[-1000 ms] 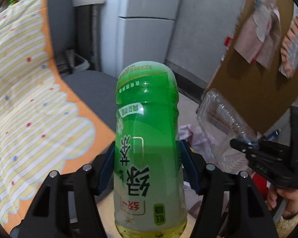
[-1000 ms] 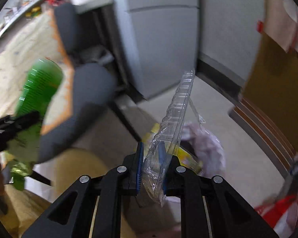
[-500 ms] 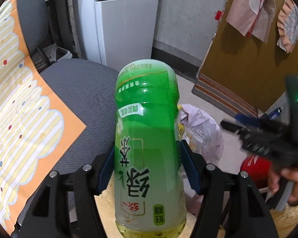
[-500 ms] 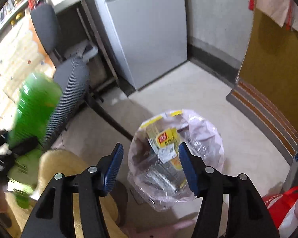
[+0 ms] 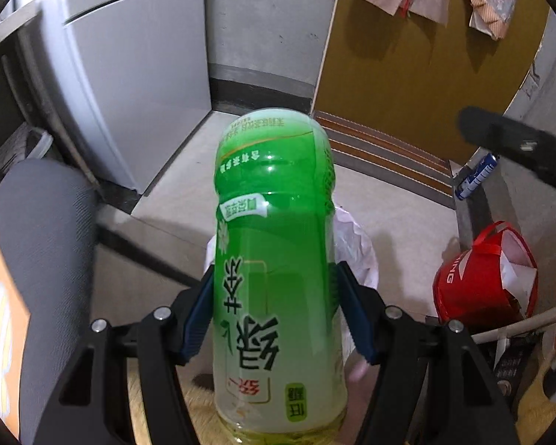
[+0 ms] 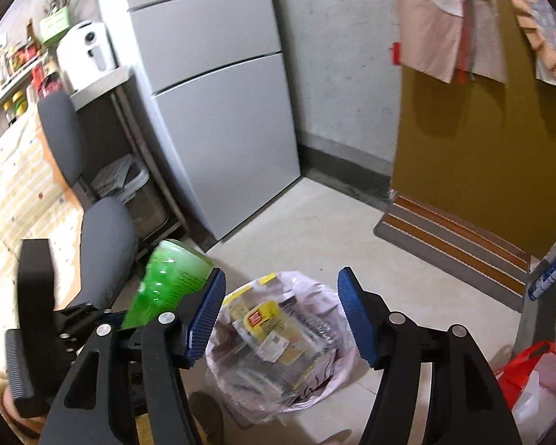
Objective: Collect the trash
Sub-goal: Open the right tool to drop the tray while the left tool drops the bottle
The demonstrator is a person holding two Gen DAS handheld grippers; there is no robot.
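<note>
Green plastic tea bottle (image 5: 276, 259), white-lettered label, pale liquid at one end, clamped in left tool (image 5: 276, 319); right tool (image 6: 281, 319) opening, empty, above bagged trash bin (image 6: 278, 348)

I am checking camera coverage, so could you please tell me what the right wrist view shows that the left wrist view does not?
Only the right wrist view shows the inside of the pink plastic trash bag, holding clear packaging with yellow labels, plus the shelf of jars and the white appliance. The empty right gripper is opening its jaws.

Only the left wrist view shows the label of the green plastic tea bottle, with the left gripper clamped on it.

Both show the grey fridge, grey office chair, striped doormat and red shopping bag.
</note>
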